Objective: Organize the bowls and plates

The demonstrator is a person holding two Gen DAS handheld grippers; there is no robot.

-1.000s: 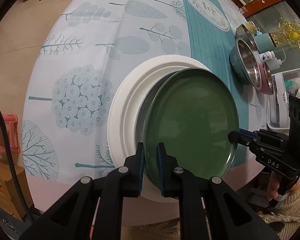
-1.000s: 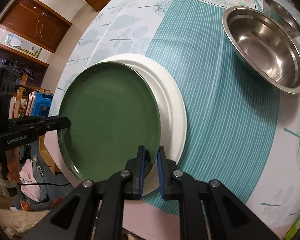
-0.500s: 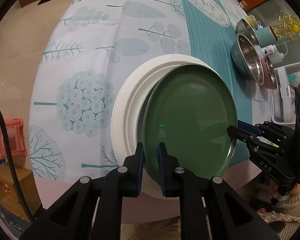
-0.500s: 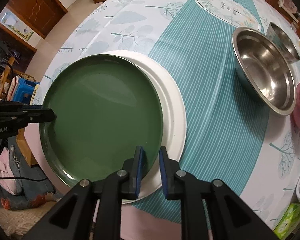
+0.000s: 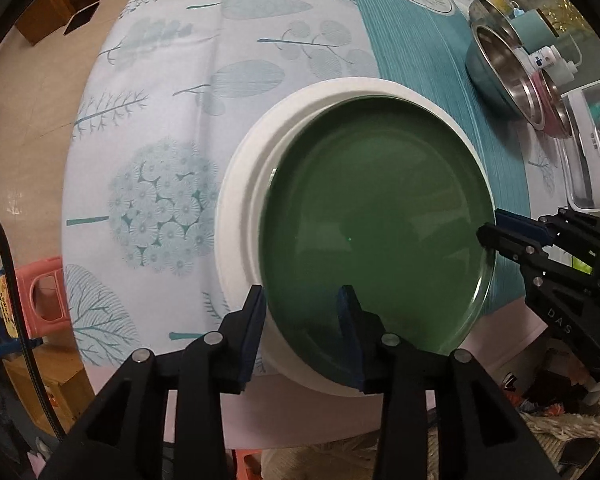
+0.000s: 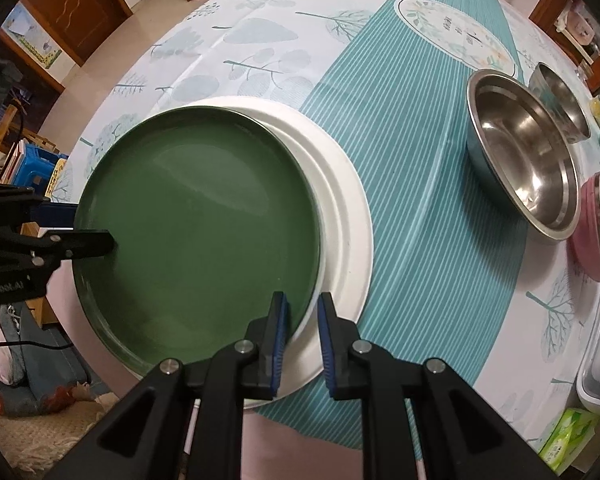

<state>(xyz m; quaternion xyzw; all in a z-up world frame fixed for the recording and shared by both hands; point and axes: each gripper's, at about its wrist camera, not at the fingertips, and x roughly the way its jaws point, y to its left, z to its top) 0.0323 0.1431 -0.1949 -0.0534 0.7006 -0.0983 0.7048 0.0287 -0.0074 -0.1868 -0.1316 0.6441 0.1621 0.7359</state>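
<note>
A dark green plate (image 5: 380, 228) (image 6: 204, 232) lies on a larger white plate (image 5: 240, 208) (image 6: 344, 224), set off toward the table's near edge. My left gripper (image 5: 302, 304) points down at the green plate's near rim. Its jaws are opening, the rim stands between them and the pads do not press on it. In the right wrist view the left gripper (image 6: 92, 226) shows at the plate's left side. My right gripper (image 6: 302, 312) is shut on the opposite rim of the green plate; in the left wrist view the right gripper (image 5: 490, 234) shows at the plate's right edge.
A large steel bowl (image 6: 528, 160), a smaller steel bowl (image 6: 560, 100) and a pink bowl (image 6: 596, 232) stand to the right on the teal runner. A white tray (image 6: 596, 360) and a green packet (image 6: 568, 440) are near the right edge. The table edge (image 5: 300, 408) runs just below both plates.
The left jaws have spread off the green plate's rim. The green plate has shifted a little further over the white plate. The right gripper keeps its hold.
</note>
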